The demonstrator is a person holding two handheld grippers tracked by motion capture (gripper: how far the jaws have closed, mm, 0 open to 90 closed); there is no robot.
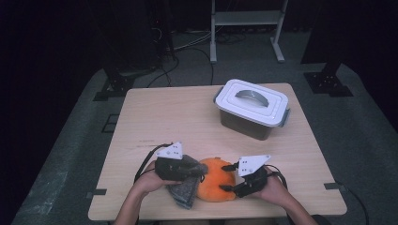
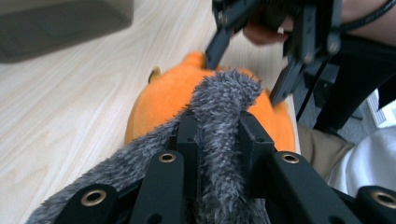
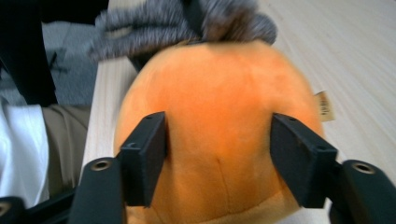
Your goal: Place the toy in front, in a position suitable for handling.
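An orange plush toy [image 1: 216,180] lies near the table's front edge, with a grey furry piece [image 1: 185,192] at its left end. My left gripper [image 1: 199,173] is shut on that grey fur [image 2: 224,93], which bunches up between its jaws [image 2: 217,126]. The orange body [image 2: 163,98] lies just beyond. My right gripper [image 1: 225,177] comes in from the right, its two pads pressed against opposite sides of the round orange body [image 3: 219,93], jaws wide [image 3: 219,140]. In the left gripper view the right gripper [image 2: 247,70] straddles the far end of the toy.
A grey storage box with a white lid and handle [image 1: 252,108] stands at the back right of the wooden table [image 1: 164,117]. A person's lap is just past the front edge. Stands and cables sit on the floor behind.
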